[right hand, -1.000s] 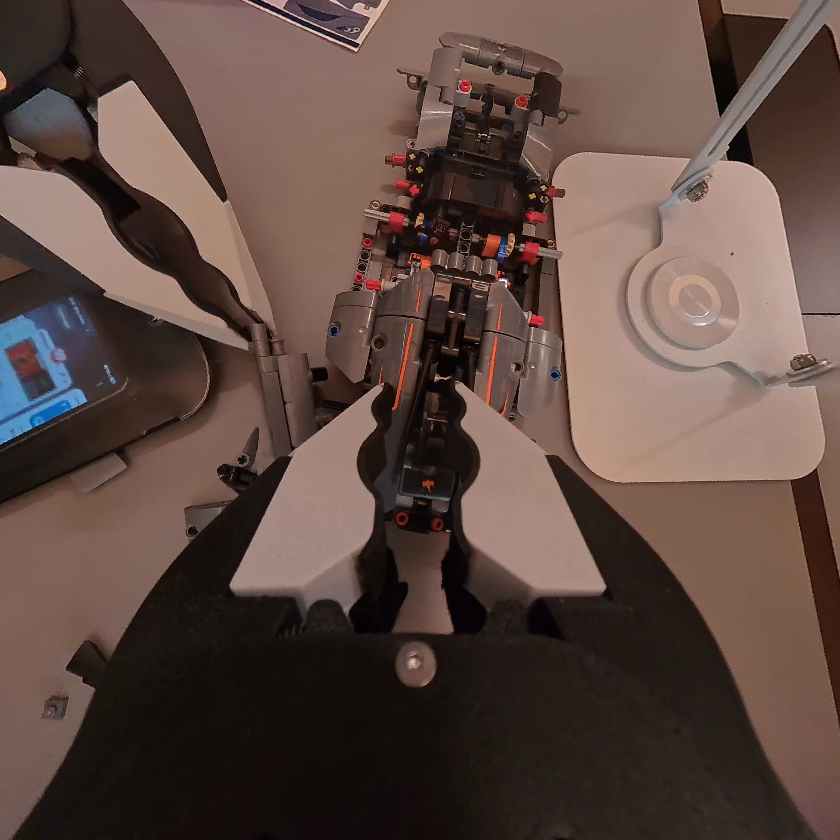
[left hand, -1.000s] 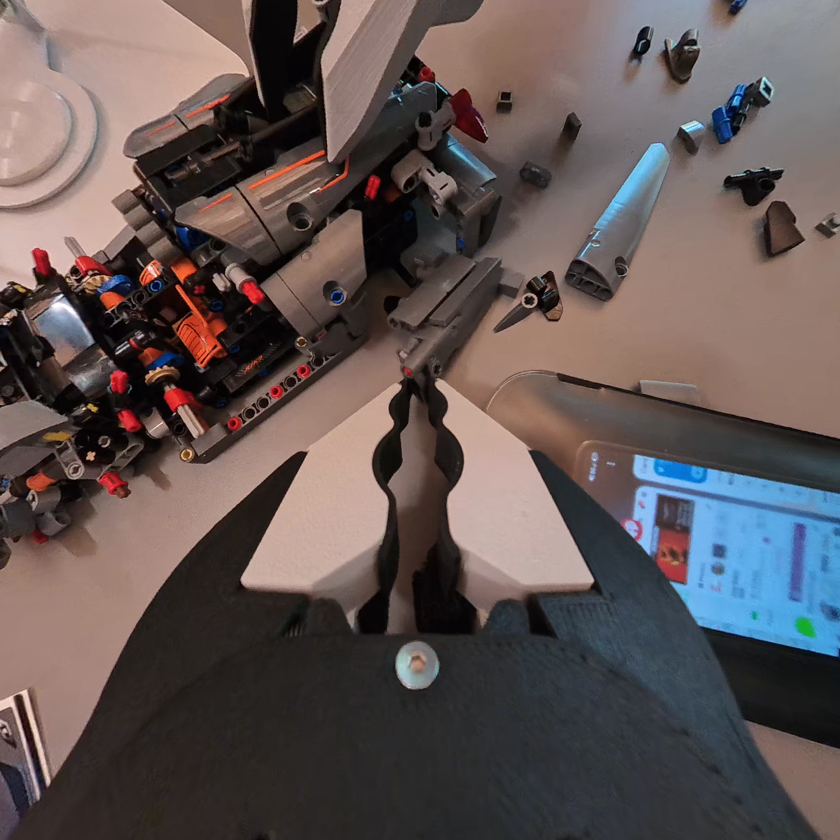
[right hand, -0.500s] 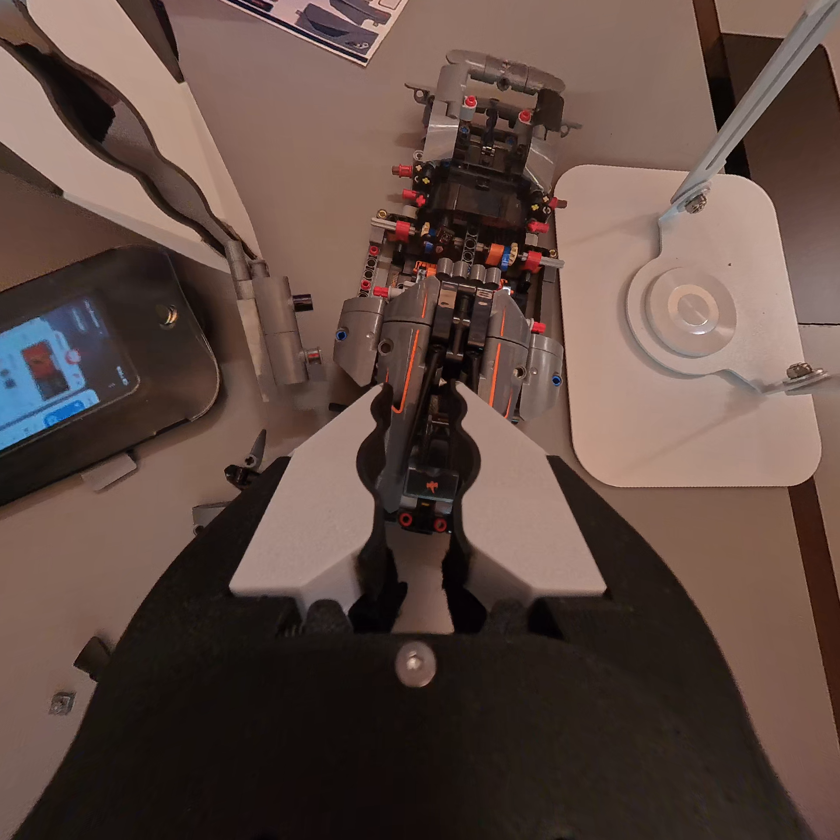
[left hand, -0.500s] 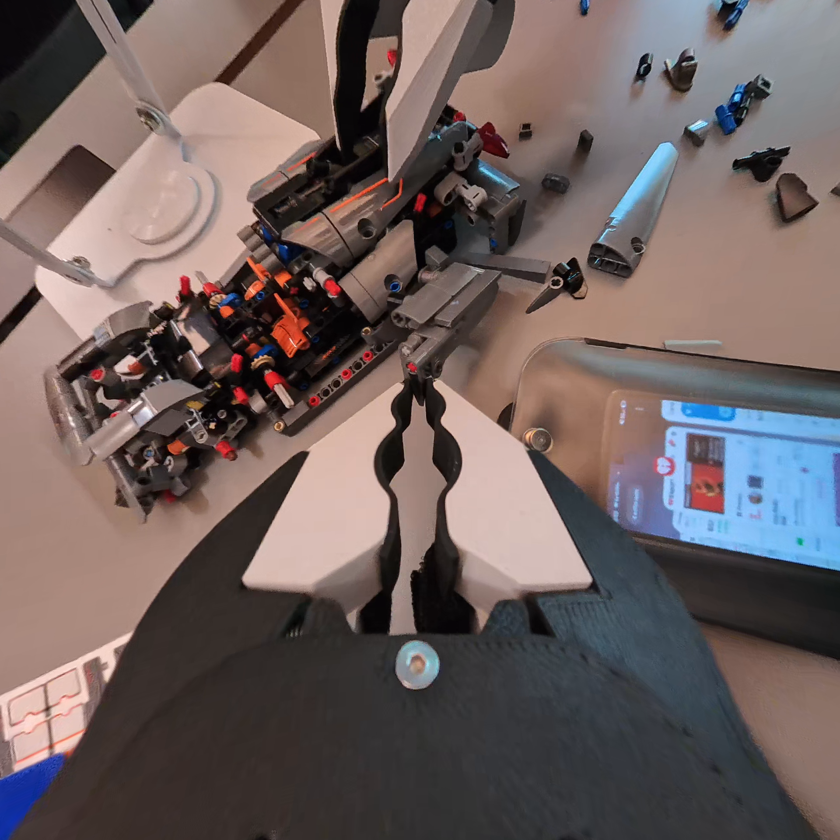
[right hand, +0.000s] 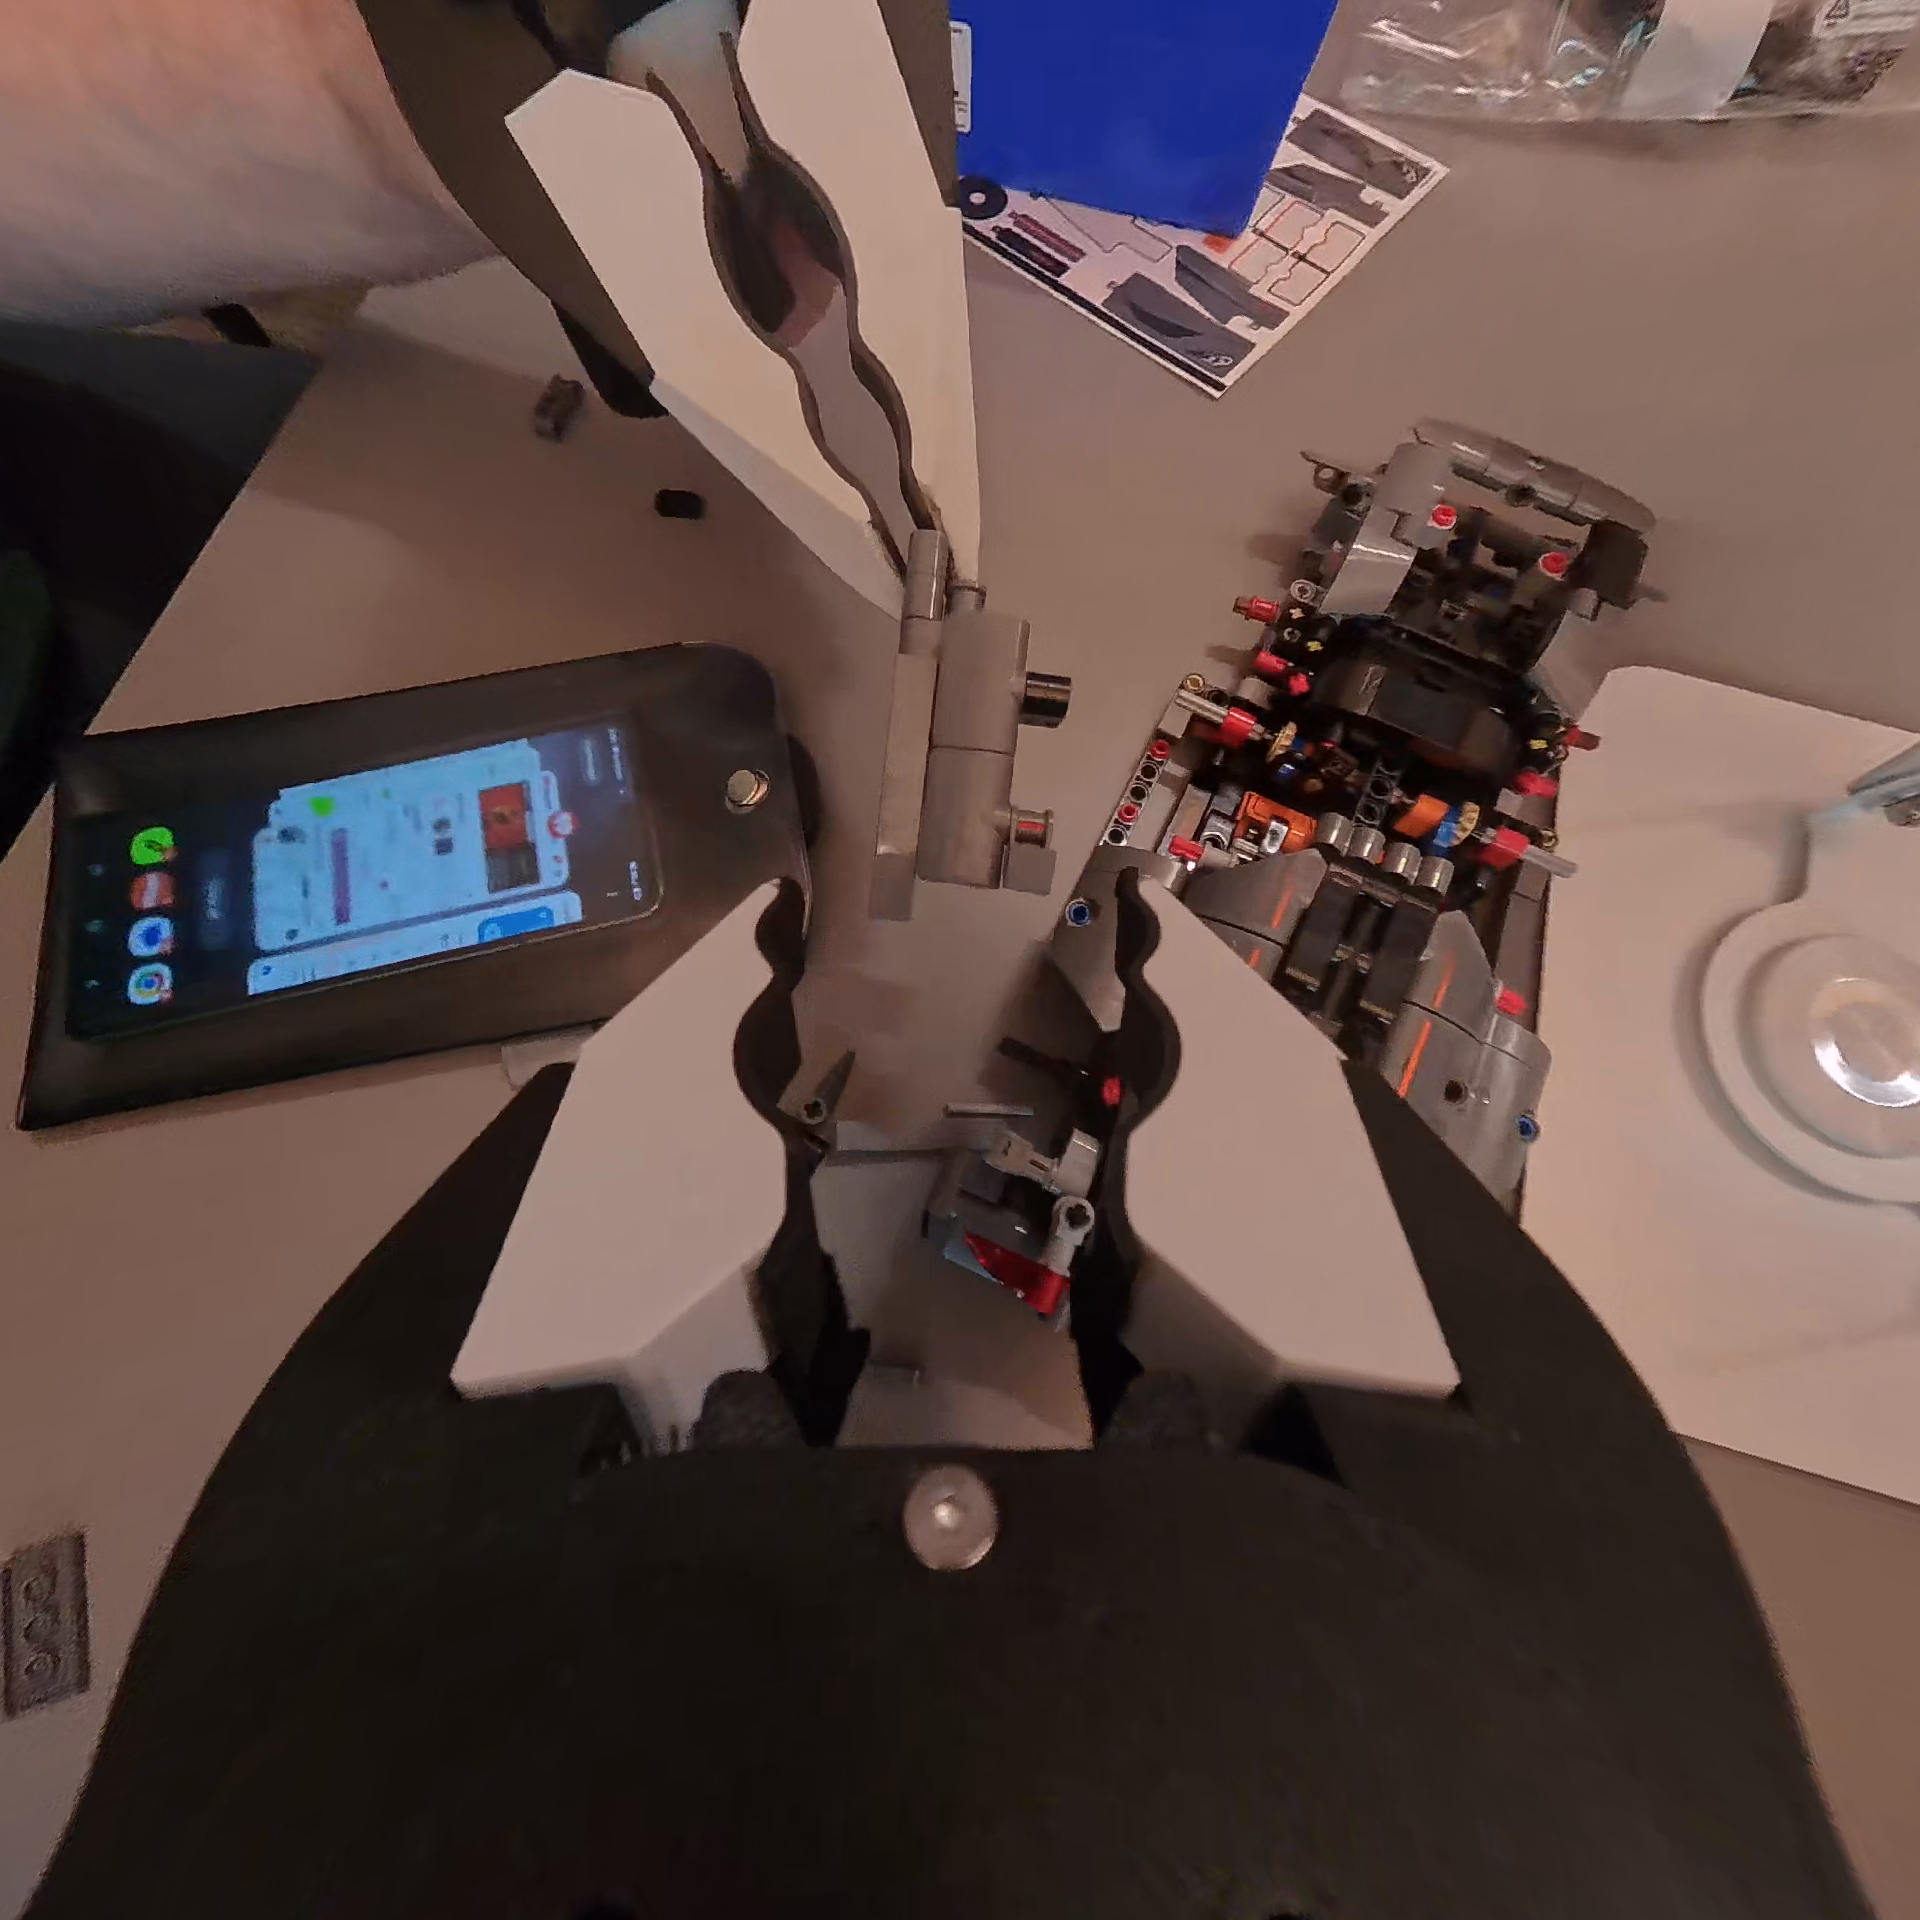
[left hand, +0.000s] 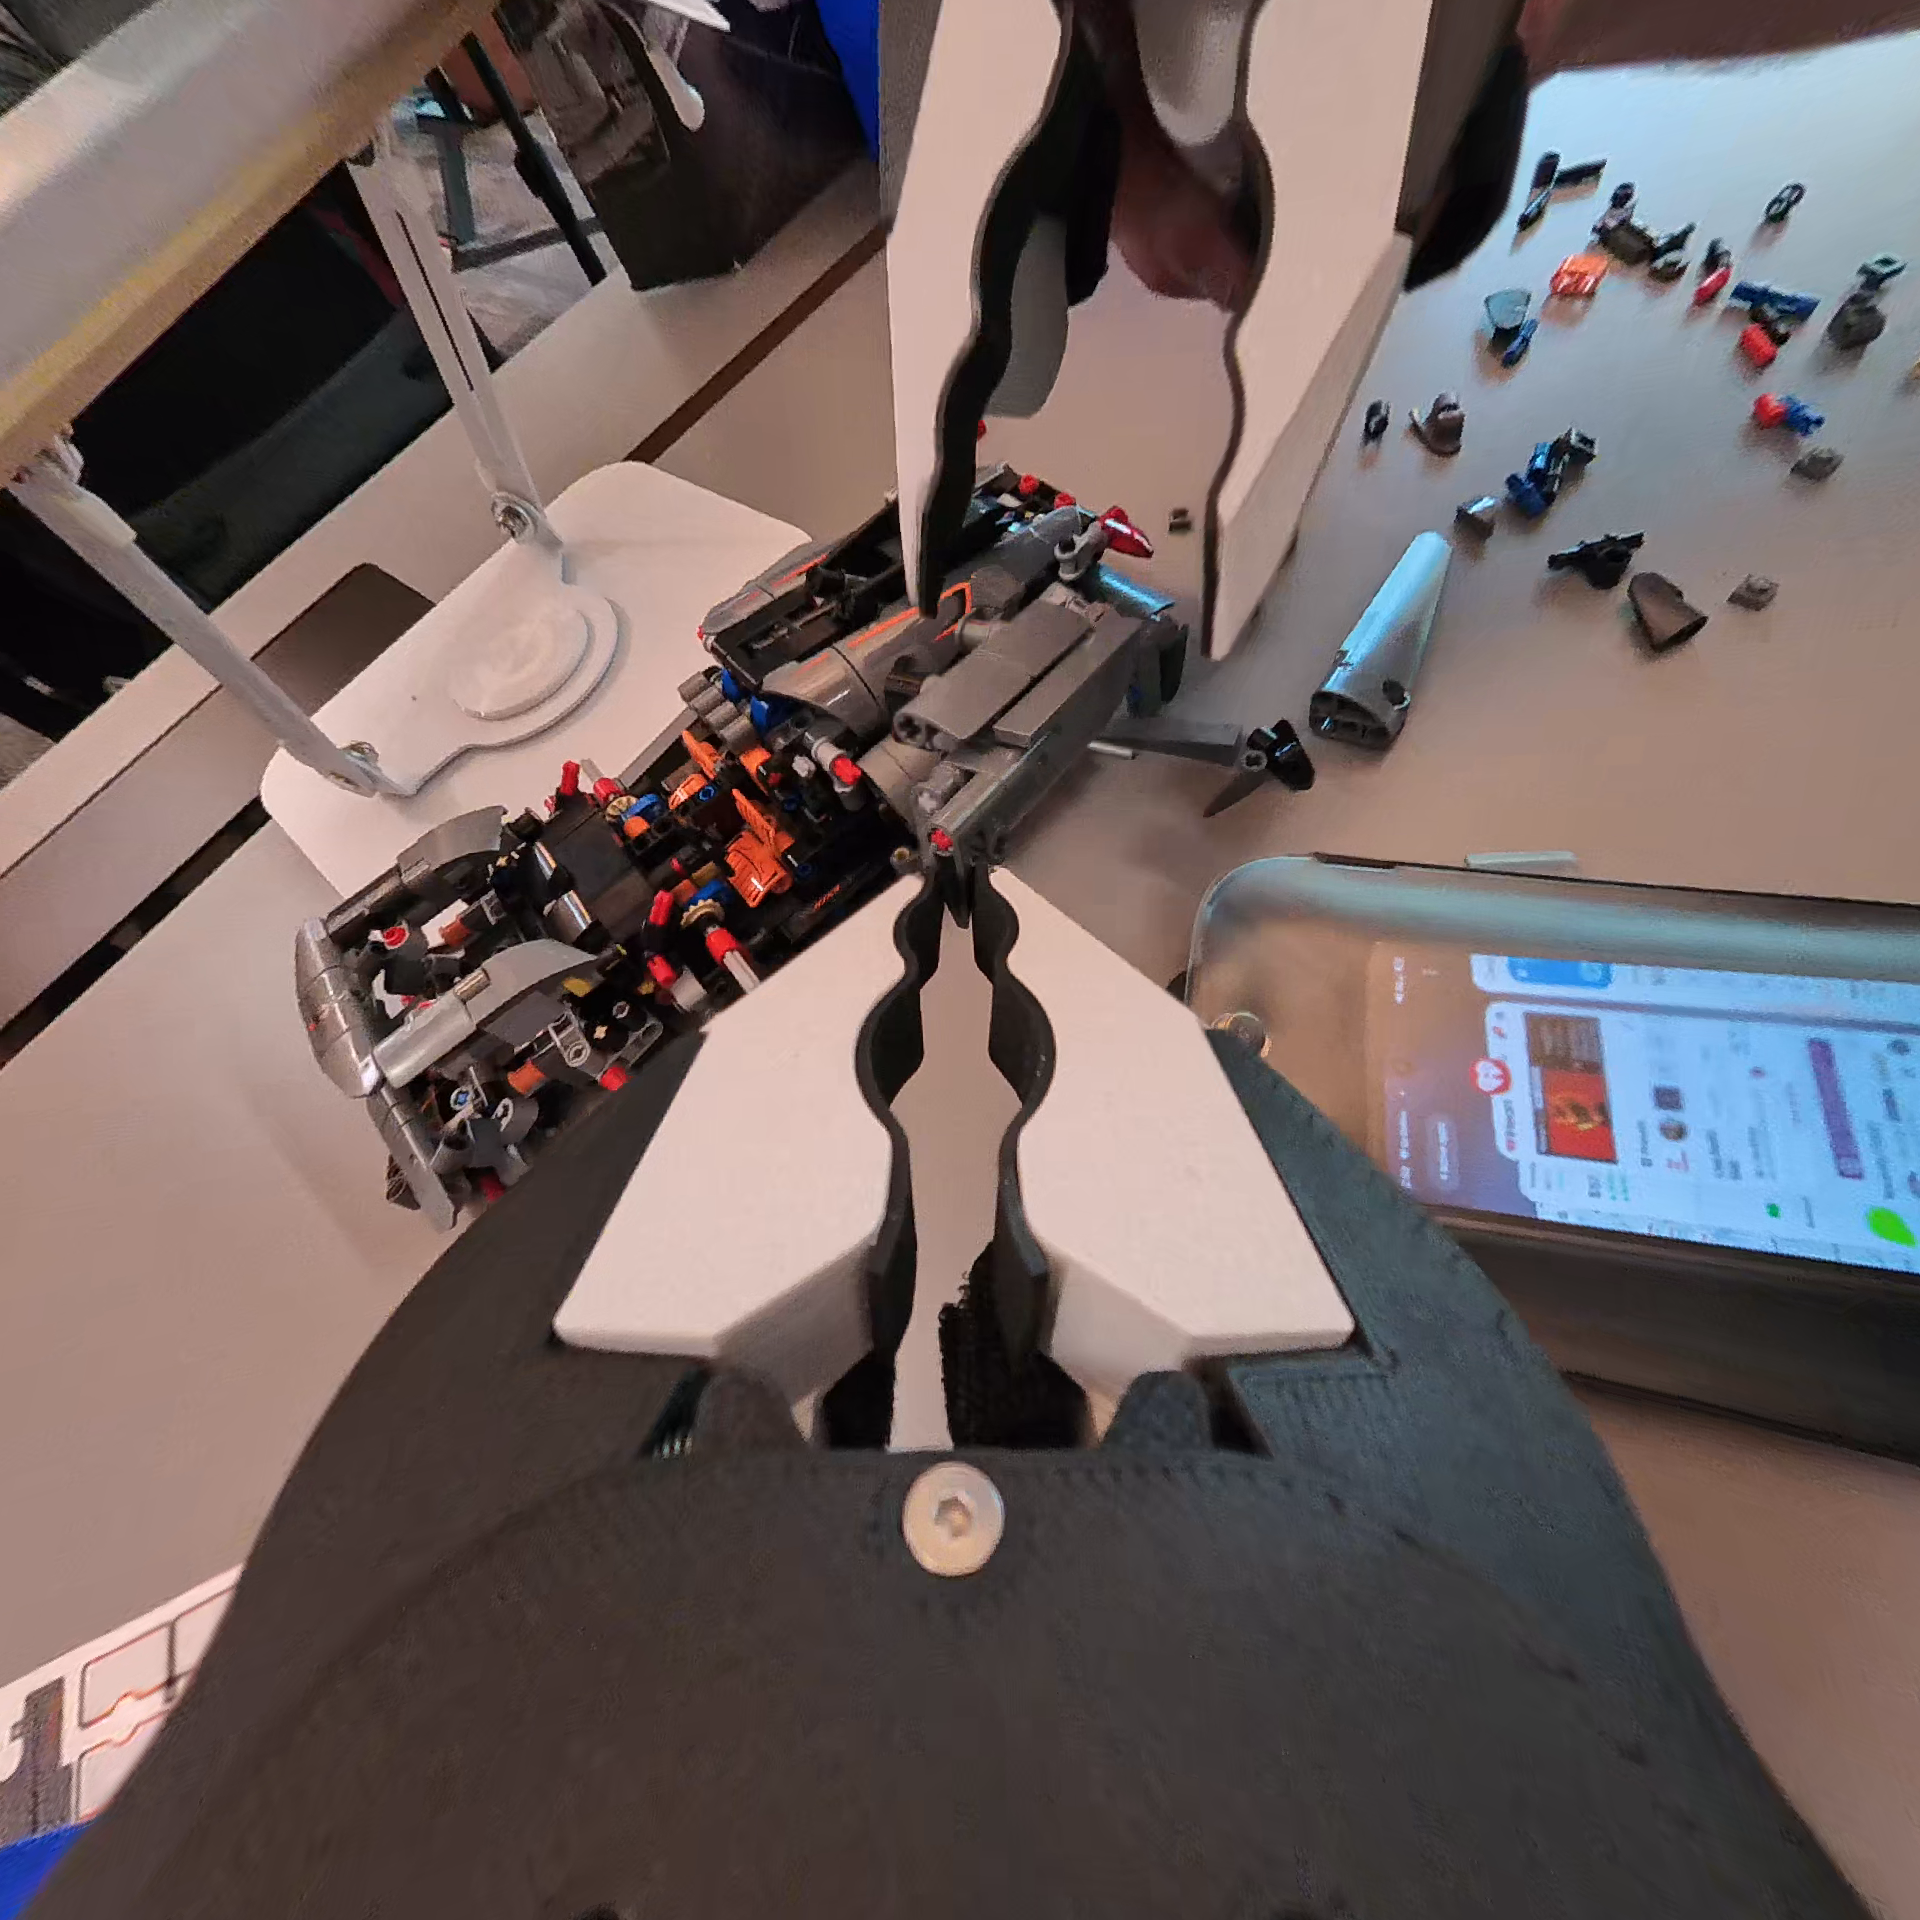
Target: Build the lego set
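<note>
The dark grey Lego car model with orange stripes lies on the table; it also shows in the right wrist view. My left gripper is shut on one end of a grey brick sub-assembly. It holds it in the air beside the car's left flank, with two pins facing the car. My right gripper is open, its jaws spread over the car's rear left corner, gripping nothing. It shows from the front in the left wrist view.
A phone with a lit screen lies beside the car. A white lamp base stands on the car's other side. Loose small parts and a grey curved panel are scattered beyond. A sticker sheet and a blue box lie far off. Left tips to right tips: about 6 cm. The phone lies around 12 cm away from my right fingertips. My right wrist view looks at it from another angle.
My right gripper has opened, let go of the car's rear and shifted left. My left gripper has lifted the grey sub-assembly higher off the table.
</note>
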`<action>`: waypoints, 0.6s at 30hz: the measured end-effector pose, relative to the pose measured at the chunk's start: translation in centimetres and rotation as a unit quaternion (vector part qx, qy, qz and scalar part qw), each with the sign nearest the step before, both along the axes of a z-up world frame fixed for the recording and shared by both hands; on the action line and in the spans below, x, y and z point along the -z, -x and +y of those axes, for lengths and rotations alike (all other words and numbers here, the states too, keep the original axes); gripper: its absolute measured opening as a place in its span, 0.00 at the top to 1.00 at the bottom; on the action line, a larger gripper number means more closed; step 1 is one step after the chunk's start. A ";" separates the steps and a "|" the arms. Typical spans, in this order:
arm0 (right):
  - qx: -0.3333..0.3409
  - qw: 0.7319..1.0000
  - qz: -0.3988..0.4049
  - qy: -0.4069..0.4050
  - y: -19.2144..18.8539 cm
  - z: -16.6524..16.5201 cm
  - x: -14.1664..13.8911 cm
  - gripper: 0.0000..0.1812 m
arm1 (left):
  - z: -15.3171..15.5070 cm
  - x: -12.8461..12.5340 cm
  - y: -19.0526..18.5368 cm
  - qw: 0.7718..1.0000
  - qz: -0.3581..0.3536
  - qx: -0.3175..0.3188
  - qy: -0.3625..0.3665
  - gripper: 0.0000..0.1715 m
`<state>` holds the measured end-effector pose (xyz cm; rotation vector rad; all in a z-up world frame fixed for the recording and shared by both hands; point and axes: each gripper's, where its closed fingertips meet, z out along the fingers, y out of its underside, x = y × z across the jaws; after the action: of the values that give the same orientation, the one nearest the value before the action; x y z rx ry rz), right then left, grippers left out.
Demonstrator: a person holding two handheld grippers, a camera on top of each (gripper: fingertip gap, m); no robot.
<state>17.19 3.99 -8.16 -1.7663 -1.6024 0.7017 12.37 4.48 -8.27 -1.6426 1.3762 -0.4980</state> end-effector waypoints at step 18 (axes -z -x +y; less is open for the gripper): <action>0.052 0.998 -0.011 -0.019 -0.2 1.4 0.4 0.82 | 1.6 -0.4 -1.2 0.999 -0.048 -0.025 0.005 0.97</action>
<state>17.42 5.42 -8.52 -1.8211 -1.5172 0.6008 13.56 6.10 -7.82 -1.6364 1.2608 -0.5487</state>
